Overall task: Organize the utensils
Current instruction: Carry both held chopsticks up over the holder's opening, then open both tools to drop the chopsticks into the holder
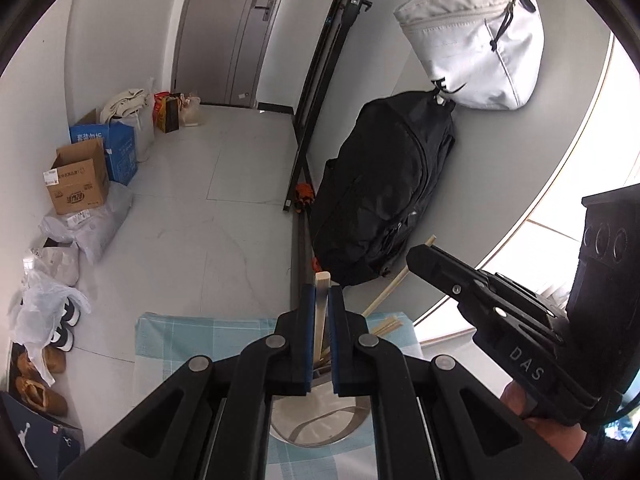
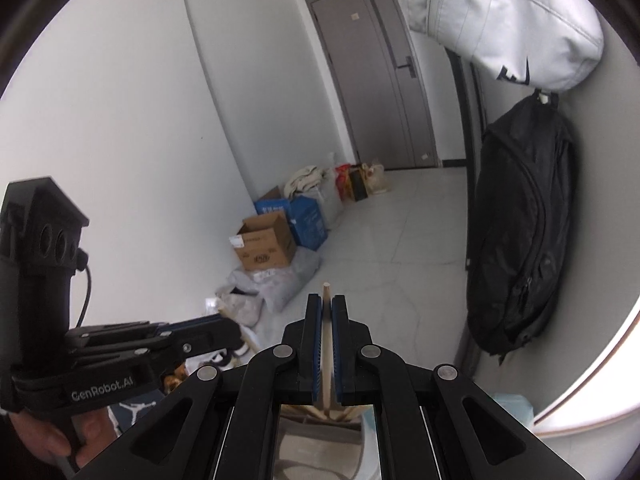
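Note:
My left gripper (image 1: 322,292) is shut on a pale wooden chopstick (image 1: 321,280) that stands upright between its blue pads. Below it sits a shiny metal holder (image 1: 320,428) on a blue checked cloth (image 1: 180,336). Several loose chopsticks (image 1: 386,326) lie by the holder's far side. My right gripper (image 2: 326,300) is shut on a second chopstick (image 2: 326,292), above the same holder (image 2: 324,444), where more chopsticks (image 2: 316,410) show. In the left wrist view the right gripper (image 1: 416,258) hangs to the right, its stick (image 1: 386,294) slanting down. In the right wrist view the left gripper (image 2: 230,326) is at the left.
A black backpack (image 1: 384,196) and a white bag (image 1: 472,40) hang on the wall just beyond the cloth. Cardboard boxes (image 1: 78,184), plastic bags and shoes (image 1: 40,380) line the left side of the tiled floor. A grey door (image 2: 380,80) stands at the back.

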